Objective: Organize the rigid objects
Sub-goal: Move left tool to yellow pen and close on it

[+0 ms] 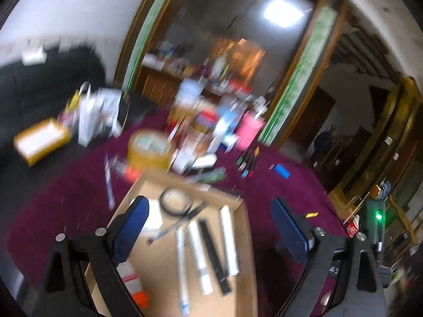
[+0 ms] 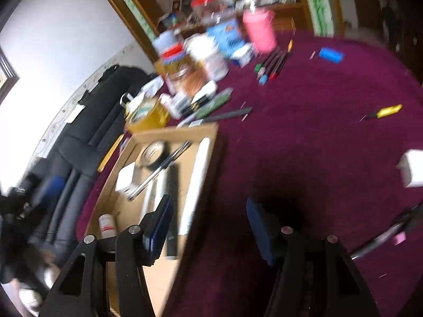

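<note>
With both the left gripper (image 1: 208,227) and the right gripper (image 2: 208,227) held wide and empty over the cardboard box (image 2: 174,132), a loose item such as the markers (image 2: 272,64) must be fetched next.

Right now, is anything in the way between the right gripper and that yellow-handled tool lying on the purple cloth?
Nothing visible. Between the right gripper, open and empty, and the yellow-handled tool lies only bare purple cloth. The white box sits off to the side.
</note>
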`<state>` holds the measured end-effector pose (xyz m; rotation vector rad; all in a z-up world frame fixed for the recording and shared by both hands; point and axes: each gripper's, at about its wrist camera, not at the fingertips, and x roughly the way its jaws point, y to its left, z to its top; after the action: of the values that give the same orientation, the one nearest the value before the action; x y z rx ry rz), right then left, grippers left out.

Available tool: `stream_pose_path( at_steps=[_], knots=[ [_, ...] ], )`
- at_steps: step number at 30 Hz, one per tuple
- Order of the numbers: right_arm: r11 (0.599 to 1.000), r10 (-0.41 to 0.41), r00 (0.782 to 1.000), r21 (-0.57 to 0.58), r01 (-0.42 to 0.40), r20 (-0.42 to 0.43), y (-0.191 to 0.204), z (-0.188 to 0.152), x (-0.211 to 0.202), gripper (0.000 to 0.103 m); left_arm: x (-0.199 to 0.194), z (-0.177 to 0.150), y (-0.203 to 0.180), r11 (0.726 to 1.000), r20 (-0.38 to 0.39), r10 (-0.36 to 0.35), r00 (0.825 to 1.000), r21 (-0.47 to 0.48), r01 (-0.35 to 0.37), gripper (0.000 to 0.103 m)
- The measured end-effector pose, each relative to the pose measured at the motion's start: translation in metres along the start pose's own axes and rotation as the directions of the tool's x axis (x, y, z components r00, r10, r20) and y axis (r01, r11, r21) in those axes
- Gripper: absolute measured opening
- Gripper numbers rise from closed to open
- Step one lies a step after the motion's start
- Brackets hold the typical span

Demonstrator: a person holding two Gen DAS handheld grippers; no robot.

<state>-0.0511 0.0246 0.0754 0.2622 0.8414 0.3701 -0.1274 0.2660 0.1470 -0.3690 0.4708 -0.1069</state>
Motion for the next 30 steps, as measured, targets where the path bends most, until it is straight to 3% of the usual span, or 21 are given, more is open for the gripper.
stream_pose_path(
  at_steps=[1, 3, 5, 7, 8, 10, 14, 16, 19, 22, 25, 27, 30],
  knots=[
    [1.0, -0.024, 0.999, -0.014, 0.025, 0.036, -0.004, 0.002, -0.007, 0.062, -0.004, -0.001, -0.012, 0.999, 0.026, -0.023, 0.999, 0.032, 0.022, 0.103],
    [0.997, -0.065, 0.993, -0.036, 0.069, 0.096, -0.01, 0.007, -0.018, 0.062, 0.0, -0.003, -0.031, 0.996, 0.012, -0.048, 0.999, 0.081, 0.047, 0.103],
    [0.992, -0.104, 0.983, -0.06, 0.114, 0.148, -0.018, 0.012, -0.031, 0.062, 0.014, -0.009, -0.051, 0.987, -0.067, -0.09, 0.994, 0.131, 0.098, 0.103],
    [0.985, -0.138, 0.974, -0.075, 0.154, 0.181, -0.031, 0.015, -0.041, 0.065, 0.033, -0.019, -0.073, 0.969, -0.182, -0.165, 0.969, 0.151, 0.193, 0.103],
    [0.983, -0.148, 0.97, -0.076, 0.165, 0.191, -0.038, 0.017, -0.046, 0.068, 0.039, -0.023, -0.08, 0.966, -0.215, -0.171, 0.961, 0.154, 0.206, 0.103],
    [0.979, -0.178, 0.961, -0.064, 0.195, 0.212, -0.057, 0.02, -0.056, 0.071, 0.052, -0.031, -0.099, 0.96, -0.255, -0.188, 0.948, 0.158, 0.233, 0.103],
    [0.968, -0.249, 0.939, 0.021, 0.252, 0.235, -0.115, 0.03, -0.073, 0.076, 0.071, -0.039, -0.122, 0.955, -0.276, -0.208, 0.938, 0.149, 0.256, 0.103],
    [0.962, -0.272, 0.934, 0.067, 0.263, 0.233, -0.143, 0.034, -0.078, 0.076, 0.084, -0.046, -0.13, 0.954, -0.333, -0.214, 0.918, 0.132, 0.27, 0.103],
    [0.95, -0.303, 0.922, 0.145, 0.275, 0.242, -0.192, 0.039, -0.089, 0.075, 0.113, -0.062, -0.143, 0.953, -0.465, -0.193, 0.864, 0.12, 0.277, 0.103],
    [0.923, -0.364, 0.892, 0.235, 0.305, 0.269, -0.243, 0.045, -0.103, 0.075, 0.131, -0.067, -0.151, 0.962, -0.492, -0.162, 0.855, 0.115, 0.248, 0.103],
    [0.9, -0.382, 0.879, 0.331, 0.283, 0.287, -0.287, 0.043, -0.115, 0.075, 0.143, -0.068, -0.161, 0.966, -0.494, -0.14, 0.858, 0.122, 0.227, 0.103],
    [0.886, -0.375, 0.879, 0.394, 0.246, 0.294, -0.312, 0.038, -0.12, 0.075, 0.151, -0.068, -0.17, 0.967, -0.492, -0.101, 0.865, 0.155, 0.201, 0.103],
    [0.873, -0.331, 0.904, 0.451, 0.185, 0.27, -0.334, 0.035, -0.111, 0.076, 0.172, -0.066, -0.187, 0.961, -0.503, -0.053, 0.863, 0.21, 0.181, 0.103]
  ],
)
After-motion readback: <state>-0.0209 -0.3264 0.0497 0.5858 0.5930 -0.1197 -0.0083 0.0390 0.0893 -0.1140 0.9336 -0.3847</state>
